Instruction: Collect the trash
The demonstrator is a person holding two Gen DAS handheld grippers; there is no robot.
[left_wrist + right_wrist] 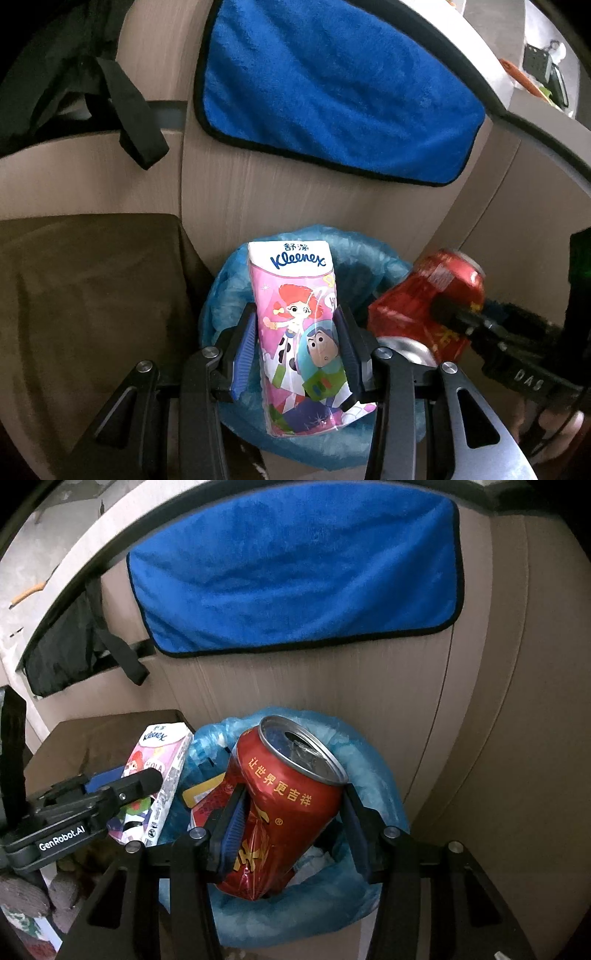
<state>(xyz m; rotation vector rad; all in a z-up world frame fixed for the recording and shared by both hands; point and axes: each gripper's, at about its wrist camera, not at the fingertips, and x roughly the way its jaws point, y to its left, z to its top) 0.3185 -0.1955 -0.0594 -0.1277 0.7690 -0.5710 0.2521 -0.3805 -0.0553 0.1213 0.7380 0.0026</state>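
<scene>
Item: left gripper [299,347], jaws clamped on a pink printed soft-pack of Kleenex tissues [299,328], held upright above the near-left part of a round bin lined with a pale blue plastic bag [225,291]

Item: right gripper [291,819], jaws clamped on a dented red aluminium drink can with gold lettering [284,805], open top tilted up and to the far side, over the bin's mouth [373,760]

Surroundings: blue towel with black edging [295,576] hung on a pale wood-grain panel [332,686] behind the bin; dark brown surface [88,295] just left of it

Contents: a yellow-and-red wrapper [201,797] and crumpled white paper lay inside

Risks, judged: pack sat near the left rim, so an early release could have tipped it out onto the brown surface or the floor; both grippers stood close together, so lowering at once could have knocked one item against the other; any liquid left in the can could have spilled through its opening; a finger could have snagged the loose liner and pulled it off the rim
</scene>
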